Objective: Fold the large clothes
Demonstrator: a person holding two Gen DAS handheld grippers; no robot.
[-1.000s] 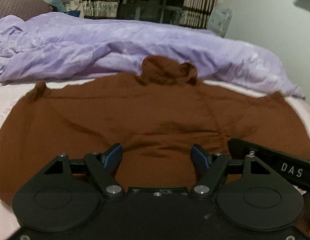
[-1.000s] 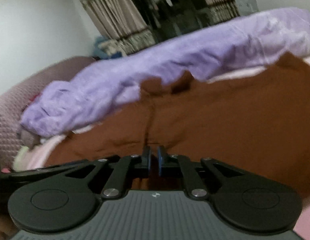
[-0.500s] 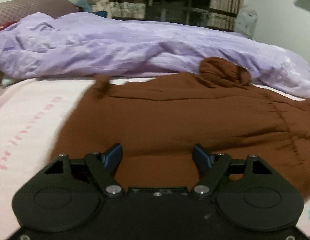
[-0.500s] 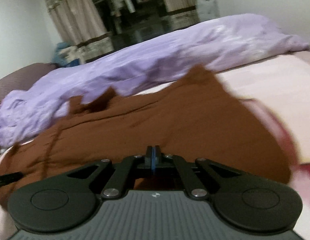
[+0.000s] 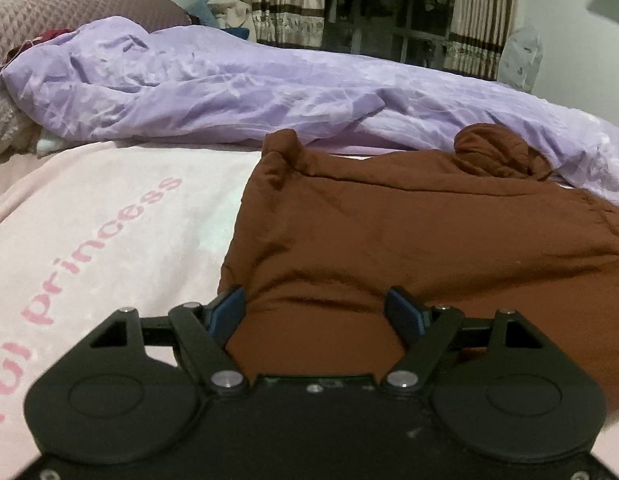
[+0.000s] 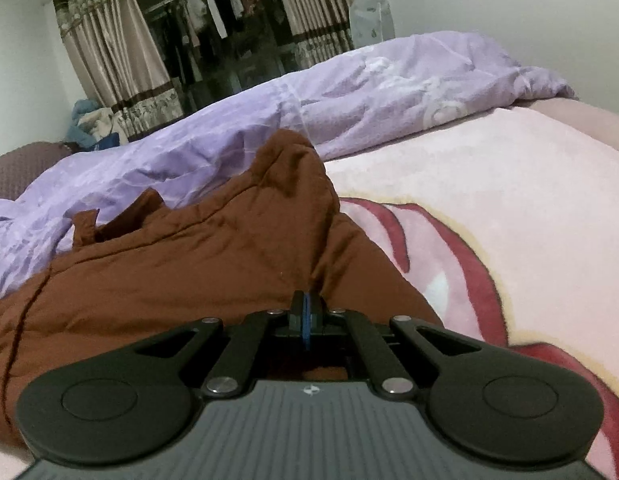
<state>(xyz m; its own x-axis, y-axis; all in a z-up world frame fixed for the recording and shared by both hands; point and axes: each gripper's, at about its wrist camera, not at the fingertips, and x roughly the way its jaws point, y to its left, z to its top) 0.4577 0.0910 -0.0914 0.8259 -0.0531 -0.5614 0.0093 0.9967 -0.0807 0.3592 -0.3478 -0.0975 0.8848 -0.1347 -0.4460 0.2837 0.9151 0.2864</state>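
A large brown padded garment (image 5: 409, 232) lies spread on the pink bed blanket (image 5: 109, 220), its collar bunched against the purple duvet. My left gripper (image 5: 315, 310) is open, its blue pads straddling the garment's near left edge. In the right wrist view the garment (image 6: 189, 264) fills the left half, with one sleeve end raised in a peak. My right gripper (image 6: 306, 312) is shut, its blue pads pressed together over the garment's right edge; whether fabric is pinched between them is not clear.
A crumpled purple duvet (image 5: 269, 88) runs along the far side of the bed and also shows in the right wrist view (image 6: 349, 92). A quilted mauve headboard (image 5: 69, 12) stands far left. Curtains and a wardrobe (image 6: 213, 40) stand behind.
The left gripper has moved left to the garment's left edge, with more pink blanket showing. The right gripper has moved right to the right edge and its pads have closed fully.
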